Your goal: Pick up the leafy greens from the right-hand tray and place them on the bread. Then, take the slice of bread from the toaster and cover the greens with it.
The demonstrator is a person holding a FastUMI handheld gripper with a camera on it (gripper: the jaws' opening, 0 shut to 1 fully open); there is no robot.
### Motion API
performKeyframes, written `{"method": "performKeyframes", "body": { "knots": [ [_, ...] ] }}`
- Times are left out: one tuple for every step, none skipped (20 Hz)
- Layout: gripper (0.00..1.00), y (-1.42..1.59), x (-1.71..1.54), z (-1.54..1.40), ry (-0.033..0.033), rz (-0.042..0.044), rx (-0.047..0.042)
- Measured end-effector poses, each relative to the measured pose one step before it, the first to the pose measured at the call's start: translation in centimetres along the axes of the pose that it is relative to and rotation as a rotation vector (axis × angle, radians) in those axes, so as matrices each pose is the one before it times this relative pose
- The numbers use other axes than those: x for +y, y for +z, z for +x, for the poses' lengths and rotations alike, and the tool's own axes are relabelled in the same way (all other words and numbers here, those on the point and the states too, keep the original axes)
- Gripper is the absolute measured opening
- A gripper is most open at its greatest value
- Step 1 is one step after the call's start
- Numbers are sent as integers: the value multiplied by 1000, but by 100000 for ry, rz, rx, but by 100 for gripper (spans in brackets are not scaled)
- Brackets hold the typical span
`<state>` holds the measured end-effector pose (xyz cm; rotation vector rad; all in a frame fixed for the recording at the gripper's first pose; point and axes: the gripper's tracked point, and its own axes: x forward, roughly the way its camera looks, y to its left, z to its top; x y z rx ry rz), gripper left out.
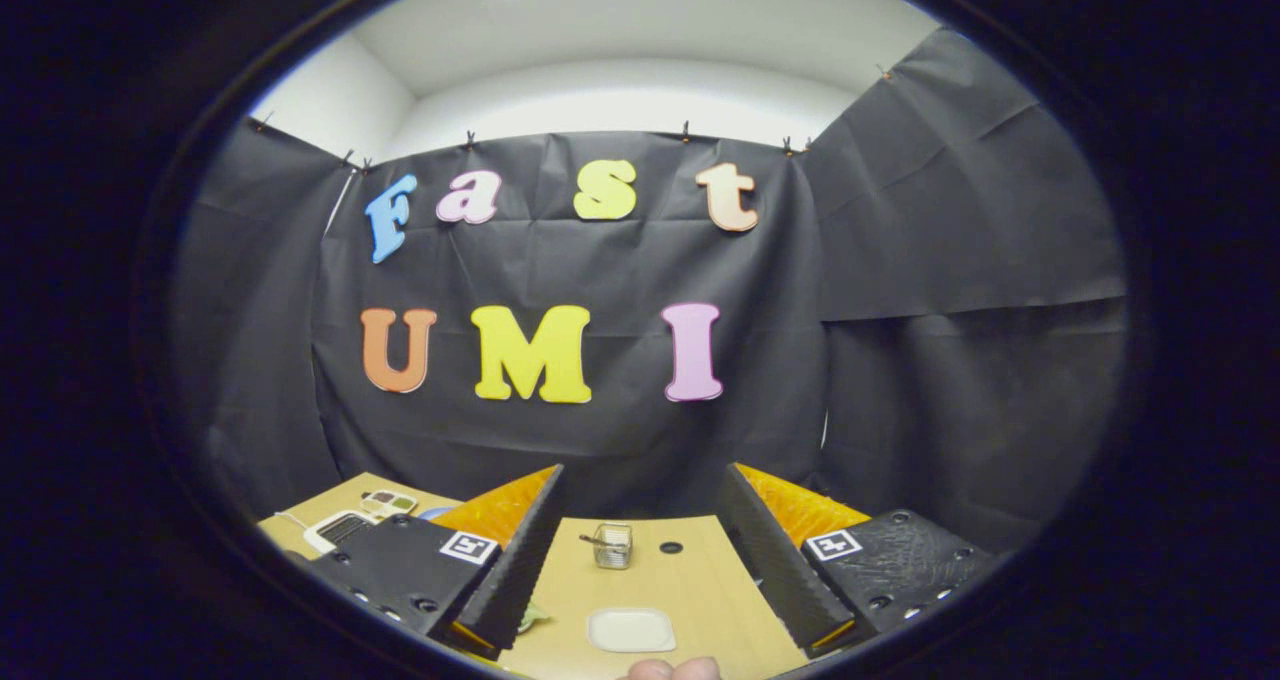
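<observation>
My gripper (642, 480) is held high above the wooden table (700, 580), open wide with nothing between its fingers. Far below, between the fingers, stands a small metallic toaster (612, 545); I cannot tell whether bread is in it. Nearer to me lies a white square tray (631, 630) that looks bare. A bit of green, perhaps the leafy greens (531, 616), peeks out beside the left finger (520, 550), which hides most of it.
Beyond the left finger a white rack-like tray (340, 528) and a small pale dish (389, 502) sit near the table's far left corner. A dark round hole (671, 547) is beside the toaster. A person's fingertips (675, 670) show below the white tray.
</observation>
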<state>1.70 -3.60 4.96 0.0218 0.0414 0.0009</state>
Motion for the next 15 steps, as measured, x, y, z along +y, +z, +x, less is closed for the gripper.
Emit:
{"method": "performKeyframes", "body": {
  "knots": [
    [96,125,-73,-389,247,2029,-358],
    [96,-71,-163,-328,-280,979,124],
    [96,-162,-152,-206,-143,404,426],
    [96,-99,-278,13,-807,-803,-264],
    [96,269,-230,-55,-698,-1146,-902],
    [96,323,124,-23,-204,-1353,-1081],
    [96,224,252,-19,-37,-931,-563],
    [96,-27,299,90,-7,-519,-362],
    [96,246,294,63,-289,542,-576],
    [96,91,326,74,-154,894,-146],
    [96,-118,441,155,-63,1163,269],
    [96,-262,520,198,230,1171,624],
    [96,-103,613,272,519,561,346],
    [96,-207,526,286,164,-151,370],
    [96,-133,745,184,858,-284,553]
  ]
}}
